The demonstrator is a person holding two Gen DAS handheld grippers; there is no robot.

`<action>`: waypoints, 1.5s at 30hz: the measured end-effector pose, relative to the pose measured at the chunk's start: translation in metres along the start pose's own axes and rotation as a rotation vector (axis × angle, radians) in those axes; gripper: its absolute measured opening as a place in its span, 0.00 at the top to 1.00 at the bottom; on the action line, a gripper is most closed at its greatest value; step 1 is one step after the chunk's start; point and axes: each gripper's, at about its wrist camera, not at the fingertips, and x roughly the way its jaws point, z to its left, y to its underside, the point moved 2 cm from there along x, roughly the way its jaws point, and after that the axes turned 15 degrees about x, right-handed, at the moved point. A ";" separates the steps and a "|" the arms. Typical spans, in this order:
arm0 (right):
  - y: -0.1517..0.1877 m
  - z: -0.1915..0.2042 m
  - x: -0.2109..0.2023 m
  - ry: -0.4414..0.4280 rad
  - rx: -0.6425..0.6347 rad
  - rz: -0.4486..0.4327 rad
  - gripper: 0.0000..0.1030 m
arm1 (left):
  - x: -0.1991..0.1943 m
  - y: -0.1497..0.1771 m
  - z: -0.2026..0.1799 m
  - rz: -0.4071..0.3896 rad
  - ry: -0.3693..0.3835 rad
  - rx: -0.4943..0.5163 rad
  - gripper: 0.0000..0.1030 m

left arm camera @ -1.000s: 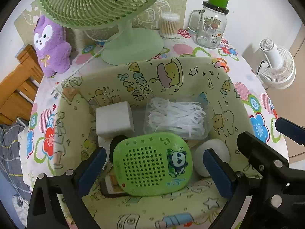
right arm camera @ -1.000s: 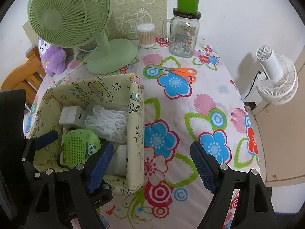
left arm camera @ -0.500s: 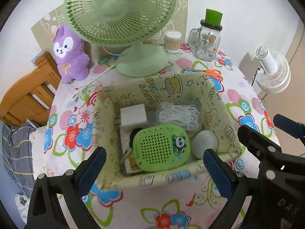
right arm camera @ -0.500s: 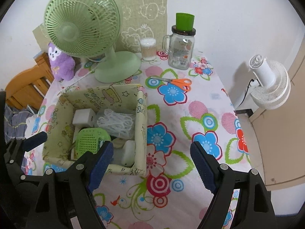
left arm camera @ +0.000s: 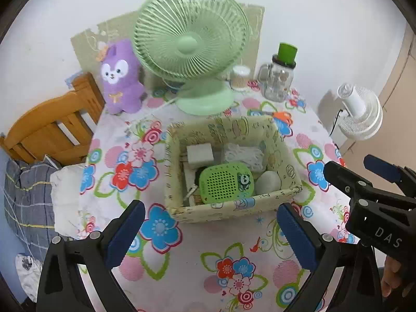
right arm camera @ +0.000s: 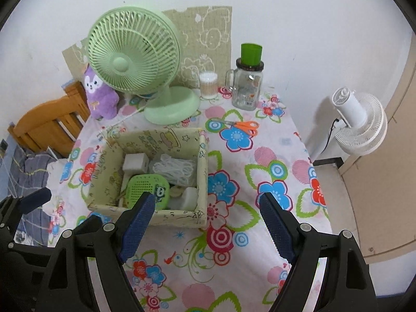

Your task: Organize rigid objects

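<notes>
Left gripper (left arm camera: 208,230), lower centre of its own view, hovers above the flowered tablecloth (left arm camera: 187,262) with jaws spread wide and empty; the fabric storage box (left arm camera: 228,212) lies just beyond its tips at mid-frame, holding a green perforated case (left arm camera: 225,183), a white cube (left arm camera: 200,153) and a white egg-shaped object (left arm camera: 267,182). Right gripper (right arm camera: 205,227), lower centre of its view, is likewise spread apart and empty, its left finger overlapping the box's near rim, bare cloth stretching rightward to the table edge, orange scissors (right arm camera: 243,125) lying beyond.
</notes>
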 end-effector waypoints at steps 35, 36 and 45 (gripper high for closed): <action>0.018 0.004 -0.158 -0.003 0.022 -0.206 0.17 | -0.161 0.026 0.003 -0.246 -0.052 -0.045 0.00; 0.019 0.003 -0.159 -0.004 0.022 -0.203 0.17 | -0.162 0.027 0.002 -0.247 -0.053 -0.045 0.00; 0.026 0.001 -0.164 0.006 0.009 -0.209 0.17 | -0.171 0.031 -0.001 -0.273 -0.054 -0.073 0.00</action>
